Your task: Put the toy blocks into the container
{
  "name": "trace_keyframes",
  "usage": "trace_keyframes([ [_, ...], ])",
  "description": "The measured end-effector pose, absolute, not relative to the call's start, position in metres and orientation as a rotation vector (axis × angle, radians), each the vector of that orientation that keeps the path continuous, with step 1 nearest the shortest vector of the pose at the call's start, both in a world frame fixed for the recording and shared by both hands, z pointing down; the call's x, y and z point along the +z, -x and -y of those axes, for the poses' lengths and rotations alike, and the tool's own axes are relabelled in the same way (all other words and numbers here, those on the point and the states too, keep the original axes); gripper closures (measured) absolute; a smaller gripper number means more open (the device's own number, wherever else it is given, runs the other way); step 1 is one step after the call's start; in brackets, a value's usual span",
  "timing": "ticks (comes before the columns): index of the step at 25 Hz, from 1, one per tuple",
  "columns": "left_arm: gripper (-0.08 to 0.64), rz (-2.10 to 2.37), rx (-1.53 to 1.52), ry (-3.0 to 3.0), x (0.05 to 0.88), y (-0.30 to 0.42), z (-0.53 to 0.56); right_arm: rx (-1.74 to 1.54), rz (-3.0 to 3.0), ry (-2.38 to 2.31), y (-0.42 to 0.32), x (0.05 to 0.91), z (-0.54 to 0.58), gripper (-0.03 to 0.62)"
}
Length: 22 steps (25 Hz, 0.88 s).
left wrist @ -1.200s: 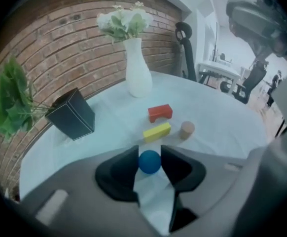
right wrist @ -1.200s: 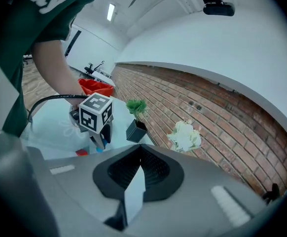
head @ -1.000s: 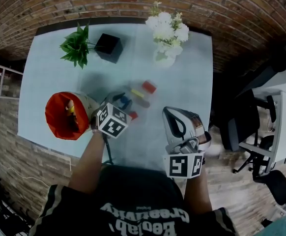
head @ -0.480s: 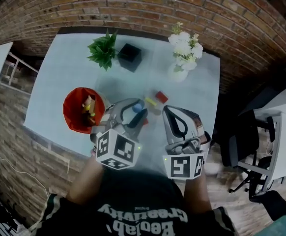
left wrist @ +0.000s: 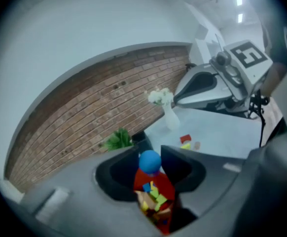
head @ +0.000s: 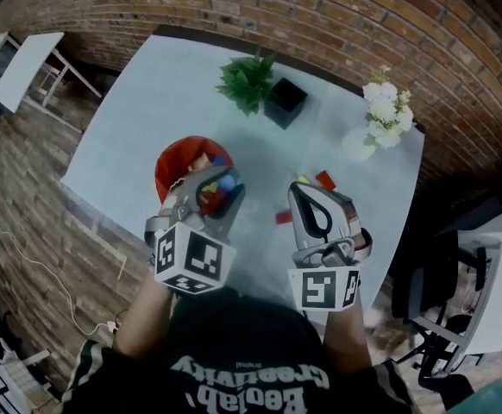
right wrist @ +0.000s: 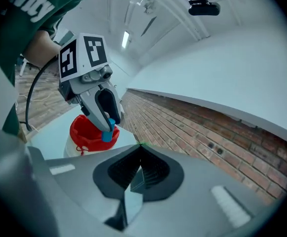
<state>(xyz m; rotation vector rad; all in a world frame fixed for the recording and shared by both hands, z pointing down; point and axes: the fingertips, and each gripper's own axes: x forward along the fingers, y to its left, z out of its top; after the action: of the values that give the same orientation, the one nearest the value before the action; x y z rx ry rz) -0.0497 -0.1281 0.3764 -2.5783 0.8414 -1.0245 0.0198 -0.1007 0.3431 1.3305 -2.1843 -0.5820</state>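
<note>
Toy blocks: we count one blue block (left wrist: 150, 160) in the left gripper (head: 218, 185), a pile inside the red container (head: 169, 152), and a few loose on the table (head: 139, 119).
Blue block: rounded top, pinched between the left jaws. We see it hanging right above the open mouth of the red container.
Left gripper: clamped on the blue block, jaws partway apart around it, reaching over the container's near-right rim.
Right gripper (head: 301, 193): jaws pressed together, nothing between them. We see it held above the table to the right of the left gripper, apart from it.
Container: red, mouth up, near the table's left edge. We make out yellow, green and blue pieces inside in the left gripper view.
Loose blocks: red block (head: 324, 179) and yellow block (head: 304, 180) lie just beside each other beyond the right gripper. A second red piece (head: 284, 217) lies between the two grippers. We also spot a pale piece (left wrist: 197, 145) beside the yellow block in the left gripper view.
Far edge: plant (head: 247, 80) next to a black cube pot (head: 285, 102), and a vase of white flowers (head: 380, 115) off to the right.
Surroundings: brick wall (head: 337, 15) beyond the table.
</note>
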Motion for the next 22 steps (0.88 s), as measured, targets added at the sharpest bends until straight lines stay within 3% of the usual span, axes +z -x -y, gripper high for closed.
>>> trace_keyframes([
  [6, 0.413, -1.002, -1.065, 2.52, 0.381, 0.112, 0.145, -0.615, 2.247, -1.21, 0.037, 0.347, 0.114, 0.584],
  [8, 0.279, -0.999, -1.073, 2.526, 0.384, 0.118, 0.145, -0.619, 2.249, -1.194, 0.045, 0.348, 0.116, 0.584],
  [9, 0.266, -0.987, -1.075, 2.54, 0.386, 0.119, 0.145, -0.619, 2.246, -1.193, 0.046, 0.348, 0.116, 0.584],
  [16, 0.259, -0.889, -1.087, 2.584, 0.395, 0.11, 0.137, -0.593, 2.192, -1.244, 0.032, 0.348, 0.111, 0.584],
  [18, 0.308, -0.857, -1.048, 2.586, 0.391, 0.098, 0.134, -0.582, 2.171, -1.265, 0.024, 0.349, 0.106, 0.584],
  [20, 0.493, -0.853, -0.997, 2.571, 0.386, 0.085, 0.132, -0.57, 2.146, -1.288, 0.014, 0.35, 0.099, 0.584],
  [21, 0.548, -0.848, -0.978, 2.568, 0.385, 0.078, 0.13, -0.563, 2.132, -1.301, 0.007, 0.35, 0.095, 0.584],
  [22, 0.557, -0.831, -0.966, 2.573, 0.385, 0.069, 0.128, -0.556, 2.116, -1.316, 0.0, 0.351, 0.091, 0.584],
])
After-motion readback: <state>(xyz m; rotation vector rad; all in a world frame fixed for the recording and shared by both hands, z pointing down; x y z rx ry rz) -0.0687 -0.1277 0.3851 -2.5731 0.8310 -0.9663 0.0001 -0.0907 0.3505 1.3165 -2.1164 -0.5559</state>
